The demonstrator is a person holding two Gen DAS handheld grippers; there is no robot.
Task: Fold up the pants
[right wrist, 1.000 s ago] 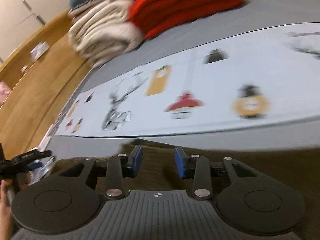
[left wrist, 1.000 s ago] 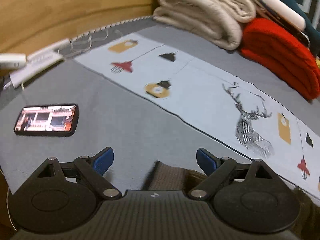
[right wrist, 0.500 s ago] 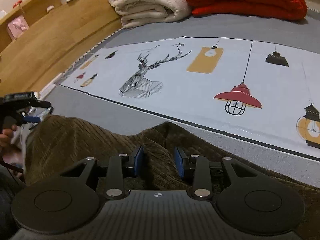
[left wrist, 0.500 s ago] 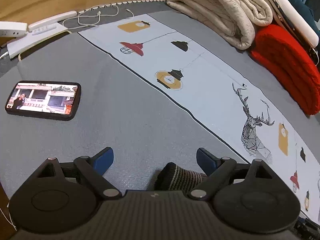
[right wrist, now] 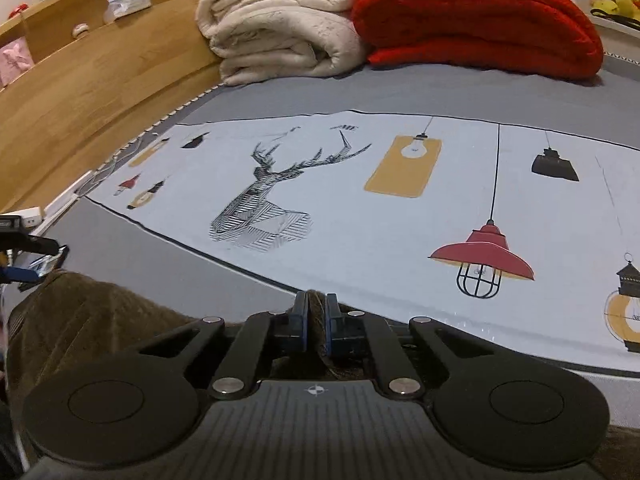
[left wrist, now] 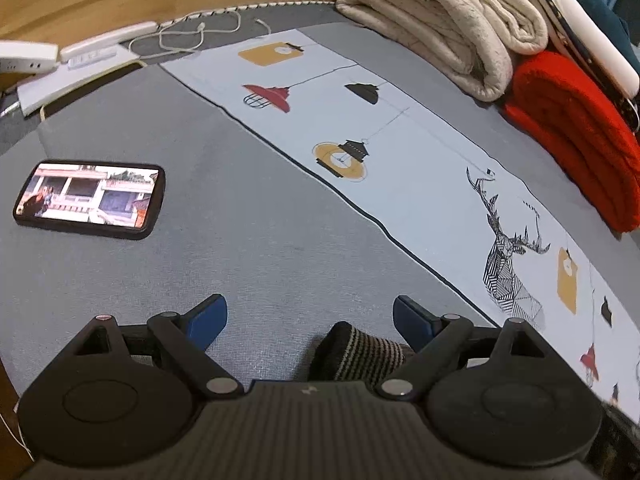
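Note:
Brown ribbed pants (right wrist: pixel 80 320) lie bunched on the grey bed at the lower left of the right wrist view. My right gripper (right wrist: pixel 316 312) is shut on a fold of that brown cloth, which shows as a thin strip between the blue pads. In the left wrist view a dark striped cuff of the pants (left wrist: pixel 360 354) pokes out just under my left gripper (left wrist: pixel 310 314), nearer the right finger. That gripper stands open, pads wide apart and touching nothing. The left gripper's tip (right wrist: pixel 24 258) also peeks in at the left edge of the right wrist view, by the pants.
A phone (left wrist: pixel 90 198) with a lit screen lies on the grey sheet (left wrist: pixel 240 220). A pale printed cloth (left wrist: pixel 400 160) with lamps and a deer runs across the bed. Folded cream (right wrist: pixel 280 28) and red blankets (right wrist: pixel 480 20) are stacked behind. A power strip and white cables (left wrist: pixel 100 48) lie by the wooden frame.
My right gripper has closed on a fold of the brown pants and moved sideways over them. The left gripper has hardly moved and stays open.

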